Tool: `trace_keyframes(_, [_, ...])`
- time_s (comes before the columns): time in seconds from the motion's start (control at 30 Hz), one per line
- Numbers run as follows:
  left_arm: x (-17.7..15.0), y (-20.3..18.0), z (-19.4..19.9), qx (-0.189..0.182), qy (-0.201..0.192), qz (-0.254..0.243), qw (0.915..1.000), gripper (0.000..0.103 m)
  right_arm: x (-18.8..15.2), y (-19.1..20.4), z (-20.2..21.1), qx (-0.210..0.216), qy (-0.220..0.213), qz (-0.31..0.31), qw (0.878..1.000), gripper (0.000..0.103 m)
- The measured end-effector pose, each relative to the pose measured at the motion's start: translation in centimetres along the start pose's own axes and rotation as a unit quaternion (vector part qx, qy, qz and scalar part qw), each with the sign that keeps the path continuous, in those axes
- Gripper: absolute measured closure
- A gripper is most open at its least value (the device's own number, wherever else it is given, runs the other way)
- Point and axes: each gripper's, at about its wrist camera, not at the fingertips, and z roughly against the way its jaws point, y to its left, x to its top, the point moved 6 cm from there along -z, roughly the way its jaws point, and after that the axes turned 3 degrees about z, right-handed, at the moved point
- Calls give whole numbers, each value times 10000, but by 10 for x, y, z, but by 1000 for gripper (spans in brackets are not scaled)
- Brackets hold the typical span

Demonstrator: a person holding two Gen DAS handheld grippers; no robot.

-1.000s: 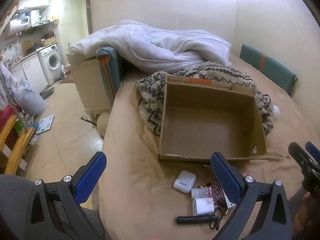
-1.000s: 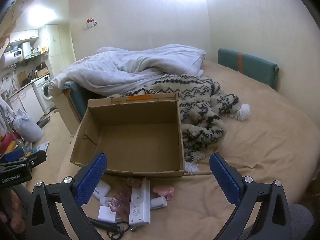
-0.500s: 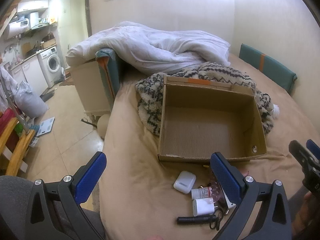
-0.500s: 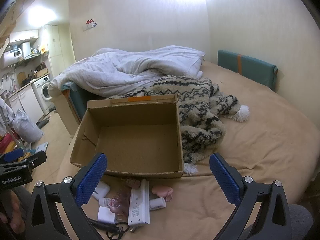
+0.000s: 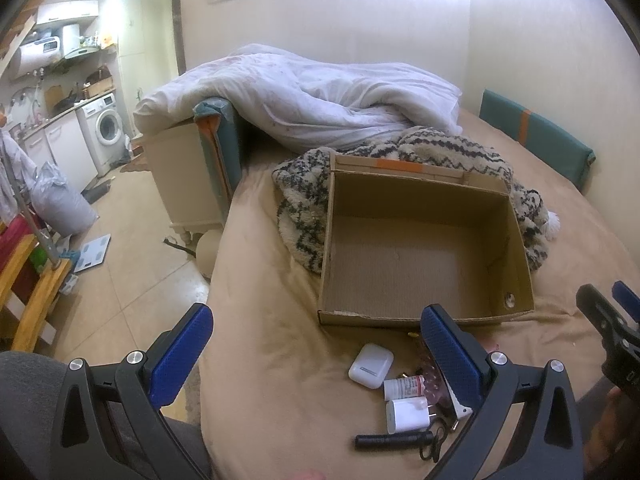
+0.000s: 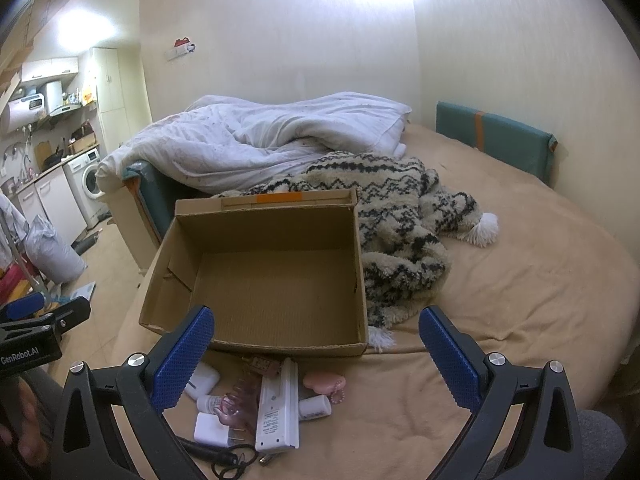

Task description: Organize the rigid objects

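Hovering with jaws spread wide and empty, the left gripper [image 5: 316,344] and right gripper [image 6: 316,344] sit above the clutter at the near edge of the bed [image 6: 540,280]. Compared with a second ago, both views have barely shifted; nothing has been picked up, so organizing appears not yet begun. The earbud case [image 5: 370,365], small bottle [image 5: 404,387], white charger [image 5: 407,414], power strip [image 6: 279,408] and pink keychain [image 6: 324,383] lie just beside the empty cardboard box [image 6: 256,280]. Behind it rest a patterned blanket [image 6: 400,216] and white duvet [image 6: 280,140]; a washing machine [image 5: 106,126] stands in the kitchen area.
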Motion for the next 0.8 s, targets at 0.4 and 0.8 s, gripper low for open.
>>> trace_keyframes(0.4, [0,1,1,5,-8,-1,10000,0,-1,0,0,4,-1,-4,10000,0])
trace_keyframes(0.8, [0,1,1,4,-6,-4,10000,0,0,0,0,4,-3,-7,10000,0])
